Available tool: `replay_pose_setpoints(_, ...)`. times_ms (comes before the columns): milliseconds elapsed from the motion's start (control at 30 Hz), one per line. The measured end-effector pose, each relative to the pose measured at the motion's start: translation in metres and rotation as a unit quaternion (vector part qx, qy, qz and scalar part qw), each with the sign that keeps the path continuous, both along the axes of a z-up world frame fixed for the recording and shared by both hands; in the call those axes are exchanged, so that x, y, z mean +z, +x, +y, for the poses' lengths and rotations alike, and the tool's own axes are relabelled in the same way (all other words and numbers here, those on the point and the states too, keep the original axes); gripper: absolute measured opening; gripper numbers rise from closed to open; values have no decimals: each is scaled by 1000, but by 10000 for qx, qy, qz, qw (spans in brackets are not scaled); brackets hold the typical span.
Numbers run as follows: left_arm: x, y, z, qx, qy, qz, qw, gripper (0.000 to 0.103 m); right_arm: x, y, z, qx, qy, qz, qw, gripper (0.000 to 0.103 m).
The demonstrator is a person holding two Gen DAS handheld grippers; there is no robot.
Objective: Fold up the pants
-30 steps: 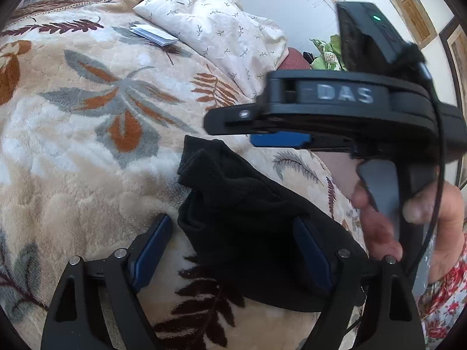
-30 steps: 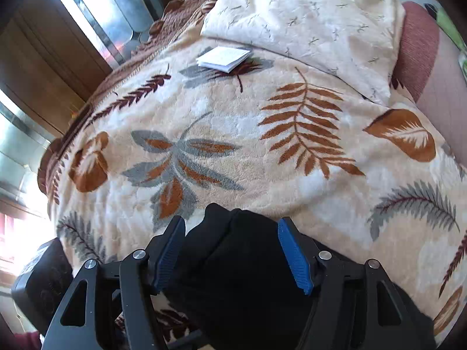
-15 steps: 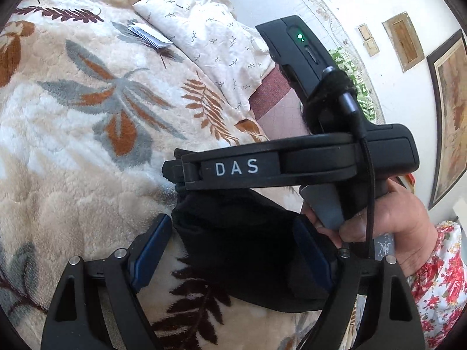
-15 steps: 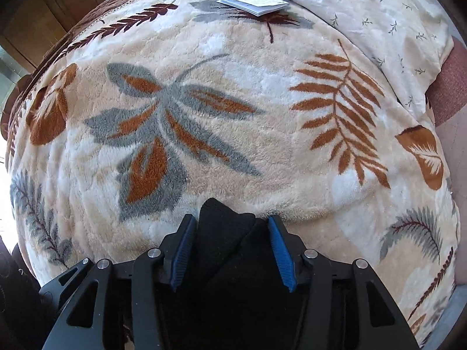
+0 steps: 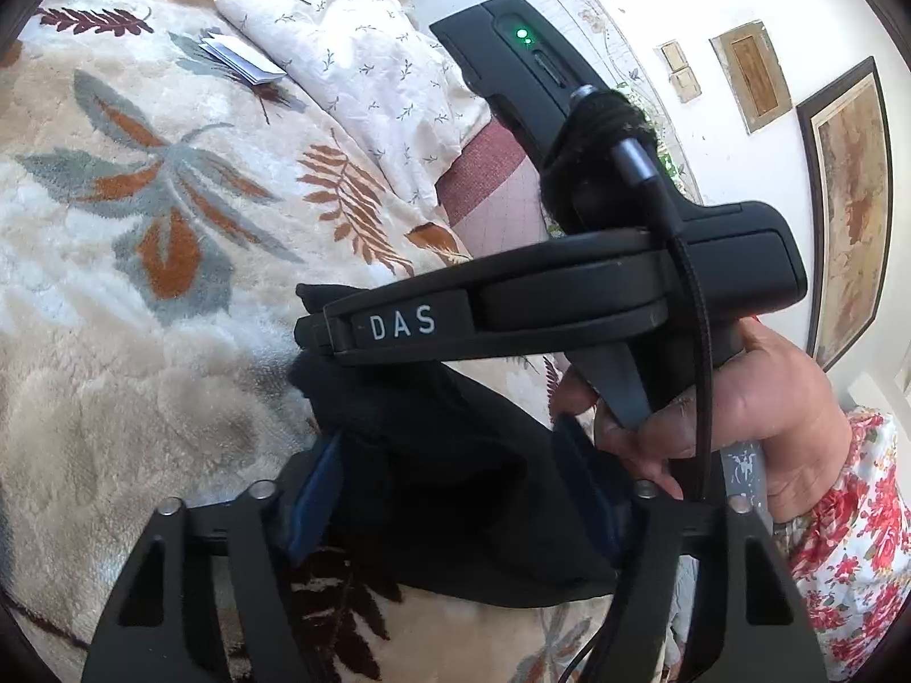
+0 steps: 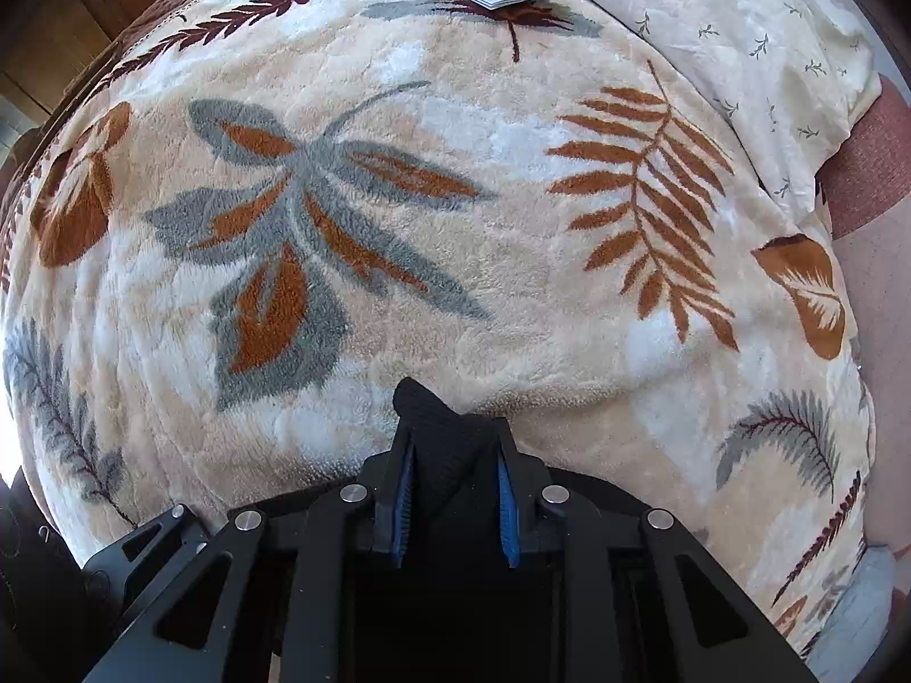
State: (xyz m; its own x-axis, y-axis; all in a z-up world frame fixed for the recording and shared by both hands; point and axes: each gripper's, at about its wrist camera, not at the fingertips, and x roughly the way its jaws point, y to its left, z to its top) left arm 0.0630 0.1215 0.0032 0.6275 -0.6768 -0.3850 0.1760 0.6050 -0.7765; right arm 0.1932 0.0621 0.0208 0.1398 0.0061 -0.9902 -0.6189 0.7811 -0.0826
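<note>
Both differ: right hand-held gripper [image 6: 452, 475] has pinched shut on black pants [image 6: 441, 427]; left hand-held gripper [image 5: 461, 484] stays wide.

One pair of black pants [image 5: 455, 472], one pillow [image 5: 364, 62], one white booklet [image 5: 242, 60] and two framed pictures [image 5: 848, 199] are seen; two tongs [image 6: 452, 489] are counted.
</note>
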Motion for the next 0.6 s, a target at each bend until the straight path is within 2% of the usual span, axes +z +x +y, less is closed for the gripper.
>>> replay_pose_setpoints(33,-2,3,-2,7,85,82,9999,26,2,-1,-1,11,-17,-18,10000,25)
replay_pose_setpoints(133,-7,6,1,-34,-104,270,9996,19,11,-9,-4,58,-105,-133,9998,24)
replay_pose_setpoints(333,16,-10,-8,-65,279,8,9996,19,40,-20,-23,-36,228,-342,9991,23)
replay_pose_setpoints(600,42,-17,-39,-269,317,-203,9989,19,75,-50,-51,-276,781,-645,9945,23)
